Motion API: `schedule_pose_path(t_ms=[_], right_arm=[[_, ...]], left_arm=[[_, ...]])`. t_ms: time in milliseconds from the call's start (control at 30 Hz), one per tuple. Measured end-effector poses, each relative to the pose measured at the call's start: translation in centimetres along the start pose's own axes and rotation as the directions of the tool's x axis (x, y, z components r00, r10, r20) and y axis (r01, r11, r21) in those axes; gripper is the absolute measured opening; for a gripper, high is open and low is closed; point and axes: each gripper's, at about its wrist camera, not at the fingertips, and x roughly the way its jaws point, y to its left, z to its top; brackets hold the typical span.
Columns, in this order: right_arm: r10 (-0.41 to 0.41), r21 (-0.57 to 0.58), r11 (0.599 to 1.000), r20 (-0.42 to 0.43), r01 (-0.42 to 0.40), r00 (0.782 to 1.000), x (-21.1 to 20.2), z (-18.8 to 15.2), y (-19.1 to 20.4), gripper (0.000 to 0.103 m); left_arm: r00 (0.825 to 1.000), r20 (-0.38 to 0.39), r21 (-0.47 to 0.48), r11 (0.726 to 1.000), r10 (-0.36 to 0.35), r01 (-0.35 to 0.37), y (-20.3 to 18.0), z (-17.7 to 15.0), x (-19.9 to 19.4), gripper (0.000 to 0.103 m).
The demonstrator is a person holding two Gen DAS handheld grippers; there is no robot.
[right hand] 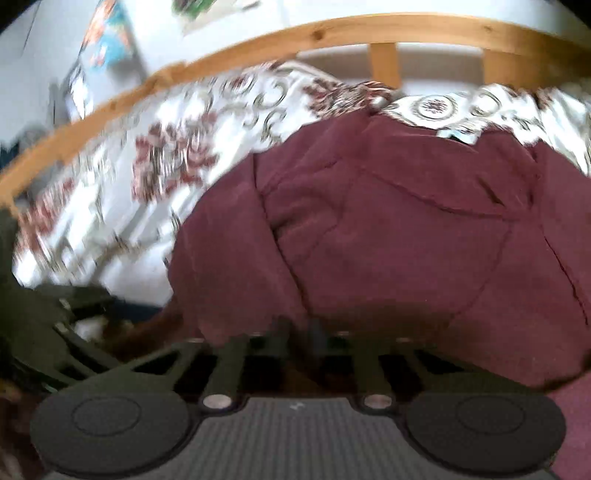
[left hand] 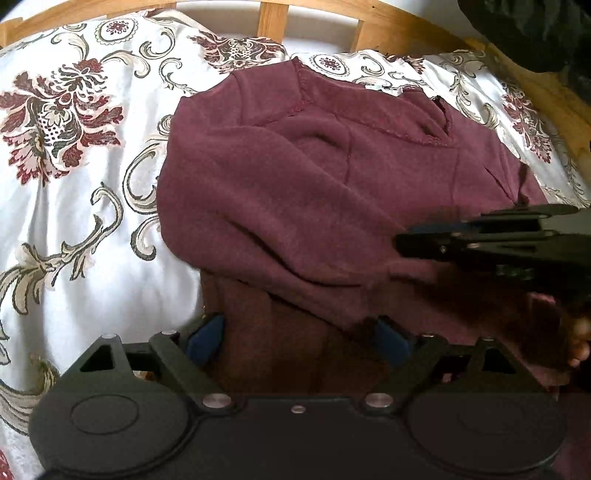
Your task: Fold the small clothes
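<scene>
The left gripper's blue-padded fingers stand wide apart low over the near part of a maroon garment, with its shadowed cloth lying between them and neither pad pressing on it. The right gripper's fingers are drawn close together at the garment's near edge (the right wrist view is blurred, so whether cloth is pinched between them cannot be made out).

The garment is a fleecy maroon piece lying rumpled on a bed, spread over a white bedspread printed with dark red flowers and grey scrolls. A seamed panel and a fold show on its upper part, and a thick flap is doubled over toward the near side. Behind the bedspread runs a wooden bed rail with upright slats, and a dark bundle sits at the far right corner. Colourful pictures hang on the wall beyond the rail.

In the left wrist view the right gripper reaches in from the right side, lying nearly level just above the cloth, with fingertips of the person's hand showing below it. Both grippers point downward at a slant toward the garment.
</scene>
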Motion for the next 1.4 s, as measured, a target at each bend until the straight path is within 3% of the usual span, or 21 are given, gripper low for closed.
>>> schedule_pose_path(t_ms=[100, 267, 333, 400, 467, 533, 600, 633, 667, 800, 933, 967, 1033, 1100, 1267, 1367, 1400], right_arm=[[-0.148, -0.017, 0.989, 0.038, 0.148, 0.988, 0.1, -0.3, 0.0, 0.000], [-0.110, 0.055, 0.993, 0.059, 0.107, 0.992, -0.6, -1.1, -1.3, 0.001], [-0.088, 0.067, 0.994, 0.102, 0.081, 0.991, -1.6, -0.9, -1.3, 0.009], [-0.018, 0.070, 0.998, 0.113, 0.011, 0.993, -2.1, -0.3, -1.2, 0.044], [0.024, 0.028, 0.999, 0.089, -0.026, 0.996, -1.7, 0.4, -0.7, 0.052], [0.031, -0.012, 0.999, 0.052, -0.030, 0.998, -0.6, 0.9, 0.1, 0.052], [0.052, -0.030, 0.998, 0.014, -0.052, 0.999, 0.9, 1.2, 0.6, 0.046], [0.054, -0.047, 0.997, -0.005, -0.054, 0.999, 1.5, 1.3, 0.9, 0.034], [0.033, -0.072, 0.997, -0.003, -0.033, 0.999, 1.9, 1.4, 1.1, 0.001], [-0.010, -0.009, 1.000, 0.043, 0.010, 0.999, 1.5, 1.5, 0.3, 0.003], [-0.017, 0.028, 0.999, 0.027, 0.016, 0.999, 2.1, 0.9, -0.2, 0.003], [-0.026, 0.018, 1.000, 0.022, 0.025, 0.999, 2.1, 0.7, -0.1, 0.006], [-0.049, 0.011, 0.999, 0.027, 0.048, 0.998, 1.4, 0.7, 0.1, 0.031], [-0.070, -0.011, 0.997, 0.041, 0.070, 0.997, -0.1, 0.2, 0.3, 0.049], [-0.194, -0.172, 0.966, 0.006, 0.192, 0.981, -1.5, -2.4, 1.5, 0.069], [-0.217, -0.100, 0.970, 0.049, 0.221, 0.975, -3.3, -3.0, 1.0, 0.077], [-0.228, -0.063, 0.971, 0.074, 0.233, 0.971, -4.4, -3.2, 0.8, 0.084]], left_arm=[[1.000, 0.003, 0.037, 0.999, 0.008, -0.008, -0.2, -0.4, -0.1, 0.089], [1.000, 0.012, 0.046, 0.999, 0.008, -0.009, -0.2, -0.6, -0.2, 0.089], [1.000, 0.016, 0.051, 0.999, 0.006, -0.007, -0.2, -0.7, -0.3, 0.089], [1.000, 0.018, 0.053, 0.999, 0.009, -0.010, -0.3, -0.8, -0.3, 0.089], [1.000, 0.017, 0.051, 0.999, 0.013, -0.014, -0.3, -0.8, -0.3, 0.089], [1.000, 0.018, 0.051, 0.999, 0.014, -0.014, -0.4, -0.8, -0.3, 0.089], [1.000, 0.021, 0.051, 0.999, 0.013, -0.014, -0.3, -0.8, -0.3, 0.089], [1.000, 0.021, 0.051, 0.999, 0.013, -0.014, -0.3, -0.8, -0.3, 0.089], [1.000, 0.023, 0.052, 0.999, 0.014, -0.015, -0.3, -0.9, -0.3, 0.089], [1.000, 0.027, 0.053, 0.998, 0.013, -0.014, -0.3, -0.9, -0.3, 0.089], [0.999, 0.030, 0.057, 0.998, 0.018, -0.020, -0.4, -1.0, -0.2, 0.090], [0.999, 0.029, 0.058, 0.998, 0.018, -0.019, -0.4, -1.0, -0.2, 0.090], [0.999, 0.030, 0.055, 0.998, 0.013, -0.015, -0.4, -1.0, -0.3, 0.090], [0.999, 0.032, 0.054, 0.999, 0.007, -0.008, -0.3, -1.1, -0.4, 0.090], [0.999, 0.042, 0.061, 0.998, 0.007, -0.010, -0.4, -1.3, -0.4, 0.090], [0.999, 0.035, 0.059, 0.998, 0.009, -0.011, -0.5, -1.0, -0.6, 0.090], [1.000, 0.025, 0.058, 0.998, 0.011, -0.012, -0.5, -0.8, -0.8, 0.090]])
